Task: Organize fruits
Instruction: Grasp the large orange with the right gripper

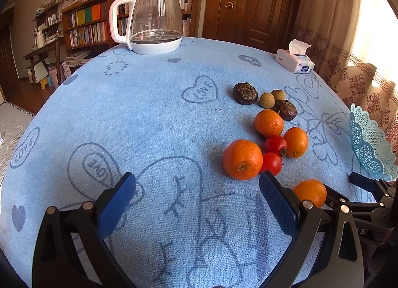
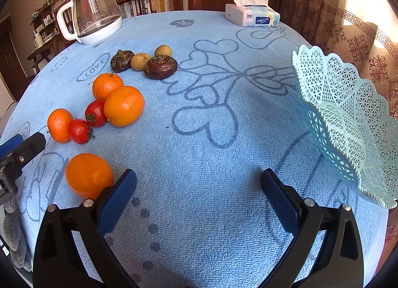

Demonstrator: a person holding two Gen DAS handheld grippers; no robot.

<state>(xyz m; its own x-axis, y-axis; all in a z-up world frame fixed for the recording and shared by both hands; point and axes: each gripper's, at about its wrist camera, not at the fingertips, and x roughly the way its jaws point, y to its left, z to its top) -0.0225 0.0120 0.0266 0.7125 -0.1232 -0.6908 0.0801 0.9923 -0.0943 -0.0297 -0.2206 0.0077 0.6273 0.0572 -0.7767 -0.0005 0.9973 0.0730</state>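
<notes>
Both sets of jaws spread wide, nothing between them: left gripper [image 1: 197,189] and right gripper [image 2: 199,184] hovering over the light blue towel-like tablecloth [image 2: 199,118]. Nearest the right gripper, a smooth round orange [image 2: 88,175], just left of its left finger. Farther out from that orange, a cluster of more oranges [image 2: 123,105], red tomatoes [image 2: 95,113], dark brown wrinkled fruits [image 2: 161,67]. Well right of the orange, a tilted pale blue lattice plastic basket [image 2: 348,123]. Way behind, a glass kettle [image 2: 93,15].
</notes>
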